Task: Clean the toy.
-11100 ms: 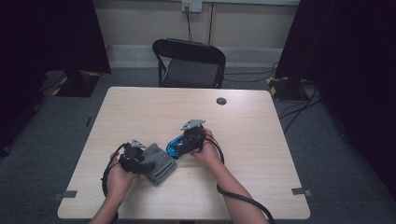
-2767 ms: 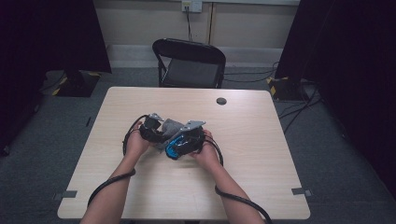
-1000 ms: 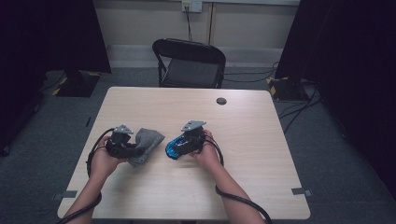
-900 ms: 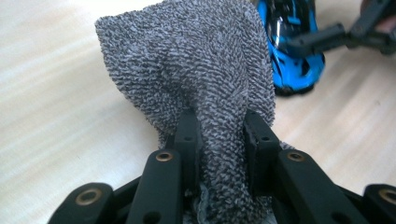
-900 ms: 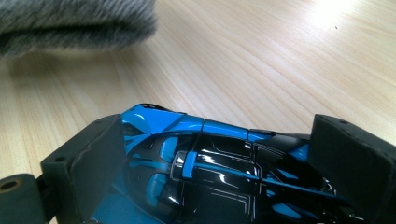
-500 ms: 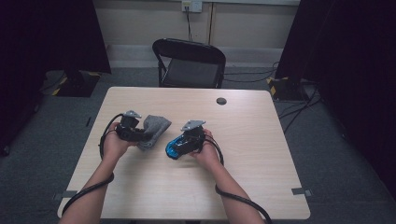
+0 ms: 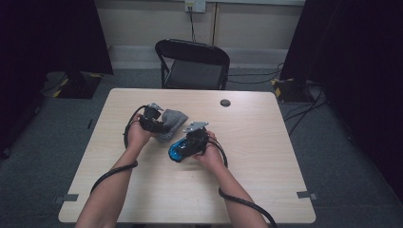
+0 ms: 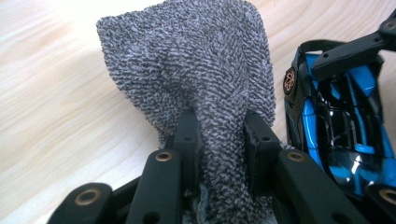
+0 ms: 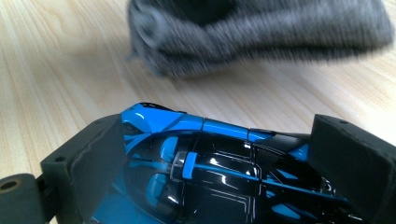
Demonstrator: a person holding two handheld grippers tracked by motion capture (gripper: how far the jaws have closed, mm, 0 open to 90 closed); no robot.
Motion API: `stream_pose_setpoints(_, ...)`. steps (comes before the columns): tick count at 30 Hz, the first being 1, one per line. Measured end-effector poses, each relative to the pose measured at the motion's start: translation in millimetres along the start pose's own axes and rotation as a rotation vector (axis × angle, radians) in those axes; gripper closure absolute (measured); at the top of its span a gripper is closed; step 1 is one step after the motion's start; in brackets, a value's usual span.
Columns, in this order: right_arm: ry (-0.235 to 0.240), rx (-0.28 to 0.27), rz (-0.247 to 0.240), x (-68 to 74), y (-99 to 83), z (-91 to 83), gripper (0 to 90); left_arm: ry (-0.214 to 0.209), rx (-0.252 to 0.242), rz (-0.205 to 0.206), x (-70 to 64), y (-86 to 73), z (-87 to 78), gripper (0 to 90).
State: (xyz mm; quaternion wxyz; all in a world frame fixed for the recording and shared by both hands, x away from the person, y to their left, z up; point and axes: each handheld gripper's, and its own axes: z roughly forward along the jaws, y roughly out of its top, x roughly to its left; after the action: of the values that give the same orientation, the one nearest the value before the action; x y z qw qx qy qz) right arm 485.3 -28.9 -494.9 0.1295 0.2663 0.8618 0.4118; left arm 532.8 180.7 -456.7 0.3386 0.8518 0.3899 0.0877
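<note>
So, this looks like a wipe-down job on a toy car, and I'd say it's somewhere in the middle rather than near the end. In the high view the left gripper (image 7: 153, 118) sits a bit left of centre on the table (image 7: 266, 156), and the grey cloth (image 7: 172, 122) bunches out to its right. The left gripper view makes the grip obvious: both black jaws are pressed into a fold of the cloth (image 8: 201, 88), pinching it tight, with the rest of the fabric fanning up toward the top of the frame.

The right gripper (image 7: 192, 142) is just below and right of that, near the middle of the high view, and the blue and black toy car (image 7: 179, 150) pokes out of it toward the lower left. In the right gripper view the car (image 9: 224, 172) fills the bottom half, clamped across its body between the two padded jaws, one at the left edge and one at the right.

Cloth and car are close but I can't call them touching. In the right gripper view the cloth (image 9: 261, 32) is a blurry band along the top with bare wood between it and the car.

What's done: both things are picked up and held firmly. What's left, as I read it: getting the cloth onto the bodywork. The car already looks glossy, so I can't tell how much has been wiped.
</note>
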Motion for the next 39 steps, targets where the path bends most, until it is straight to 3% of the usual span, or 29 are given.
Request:
stream_pose_setpoints(4,-0.003,-0.007,0.002,0.3,-0.9,-0.1,4.0,-0.033,0.029,0.066,-7.1,6.5,18.4,70.8)
stream_pose_setpoints(5,-0.002,-0.006,0.002,0.3,-0.7,0.0,4.0,-0.054,0.068,0.079,-8.9,8.4,25.2,70.4)
stream_pose_setpoints(7,-0.002,-0.010,0.003,0.2,-1.1,-0.1,4.0,-0.061,0.072,0.060,-13.5,8.8,33.6,69.2)
stream_pose_setpoints(10,-0.004,-0.010,0.003,0.3,-1.2,-0.1,4.0,-0.082,0.075,0.088,-18.6,11.3,39.8,68.8)
stream_pose_setpoints(12,-0.003,-0.008,0.003,0.3,-0.9,0.0,3.9,-0.066,0.087,0.126,-23.5,13.4,41.5,69.3)
stream_pose_setpoints(16,-0.003,-0.008,0.002,0.1,-0.9,0.0,3.9,-0.068,0.095,0.132,-27.3,14.2,40.9,71.4)
stream_pose_setpoints(17,-0.002,-0.007,0.001,0.1,-0.8,0.0,3.9,-0.073,0.106,0.152,-26.4,14.2,39.7,71.7)
stream_pose_setpoints(27,0.000,-0.010,-0.001,-0.1,-1.3,-0.1,4.0,-0.085,0.102,0.119,-25.2,0.0,24.5,72.0)
stream_pose_setpoints(39,0.006,-0.010,-0.005,-0.5,-1.5,-0.3,4.0,-0.069,0.103,0.084,-23.1,-23.0,2.9,72.1)
